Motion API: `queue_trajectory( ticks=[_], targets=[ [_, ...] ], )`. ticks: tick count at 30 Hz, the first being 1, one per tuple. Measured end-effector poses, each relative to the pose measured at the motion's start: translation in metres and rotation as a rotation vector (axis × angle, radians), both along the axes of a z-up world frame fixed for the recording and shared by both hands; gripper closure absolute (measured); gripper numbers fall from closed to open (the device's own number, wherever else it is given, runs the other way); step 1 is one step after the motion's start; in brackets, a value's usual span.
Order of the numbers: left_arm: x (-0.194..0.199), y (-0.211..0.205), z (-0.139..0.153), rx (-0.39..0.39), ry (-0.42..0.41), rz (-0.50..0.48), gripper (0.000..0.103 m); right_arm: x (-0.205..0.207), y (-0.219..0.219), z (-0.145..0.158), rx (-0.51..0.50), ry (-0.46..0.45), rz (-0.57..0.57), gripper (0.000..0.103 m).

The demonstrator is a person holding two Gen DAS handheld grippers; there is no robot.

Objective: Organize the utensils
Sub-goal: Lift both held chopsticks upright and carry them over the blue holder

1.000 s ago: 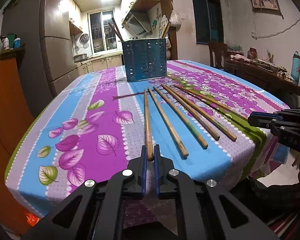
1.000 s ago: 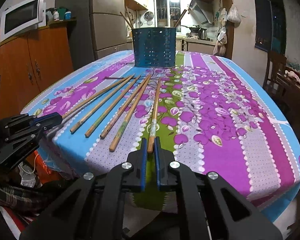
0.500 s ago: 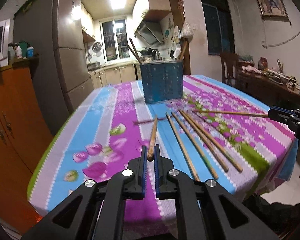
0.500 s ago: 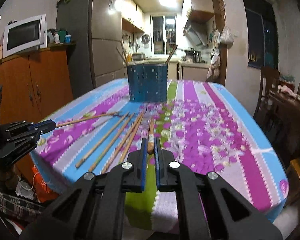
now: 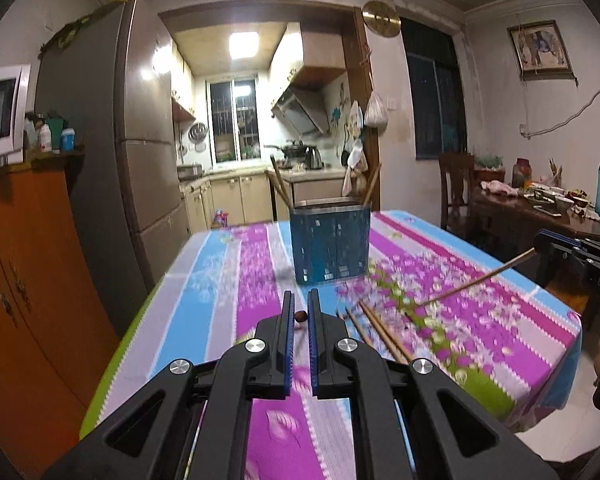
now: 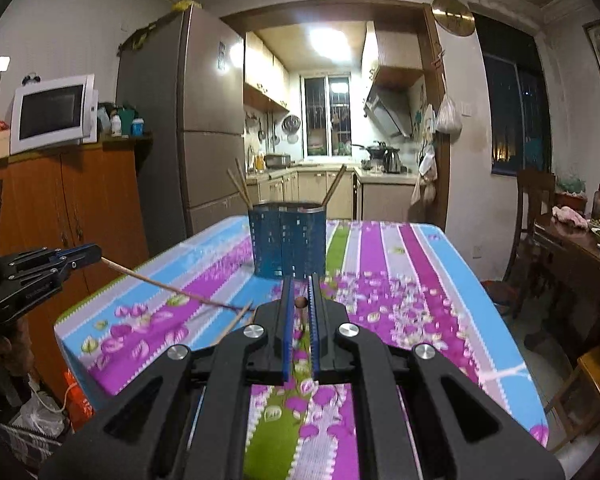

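A chopstick (image 5: 299, 315) was clamped by its end in the left gripper (image 5: 299, 317), another (image 6: 300, 302) in the right gripper (image 6: 300, 304). Light, stiff and slippery, each was judged better held nearer mid-length. More chopsticks (image 5: 384, 330) lay on the cloth (image 5: 480, 320) before the holder (image 5: 330, 245); a kitchen was seen beyond.

Your left gripper (image 5: 299, 317) shows you only the round end of the brown wooden chopstick (image 5: 299, 316) it pinches; the shaft is foreshortened behind that tip. The same goes for the second wooden chopstick (image 6: 300, 303) in your right gripper (image 6: 299, 304). The loose chopsticks on the table (image 5: 384, 338) run under the gripper body, so you cannot count them. The floral tablecloth (image 5: 460, 300) is smeared by blur. The blue perforated utensil holder (image 6: 287, 240) hides the lower ends of its upright sticks.
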State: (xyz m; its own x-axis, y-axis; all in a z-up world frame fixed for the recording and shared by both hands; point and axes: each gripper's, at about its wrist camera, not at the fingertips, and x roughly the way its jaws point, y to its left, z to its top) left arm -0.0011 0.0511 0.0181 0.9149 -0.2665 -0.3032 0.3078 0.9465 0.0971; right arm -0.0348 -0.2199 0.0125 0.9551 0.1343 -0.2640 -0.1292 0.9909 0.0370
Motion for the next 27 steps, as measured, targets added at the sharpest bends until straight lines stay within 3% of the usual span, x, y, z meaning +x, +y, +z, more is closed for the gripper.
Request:
queue_trajectory(
  ticks=[10,27],
  targets=[
    [0.003,-0.006,0.046,-0.003,-0.09,-0.004,0.095,0.017,-0.007,0.03,0.051,-0.04,0.041,0.098],
    [0.014,-0.008,0.062,-0.019,-0.085,-0.016,0.095,0.02,-0.002,0.058,0.083,-0.092,0.064,0.098]
  ],
)
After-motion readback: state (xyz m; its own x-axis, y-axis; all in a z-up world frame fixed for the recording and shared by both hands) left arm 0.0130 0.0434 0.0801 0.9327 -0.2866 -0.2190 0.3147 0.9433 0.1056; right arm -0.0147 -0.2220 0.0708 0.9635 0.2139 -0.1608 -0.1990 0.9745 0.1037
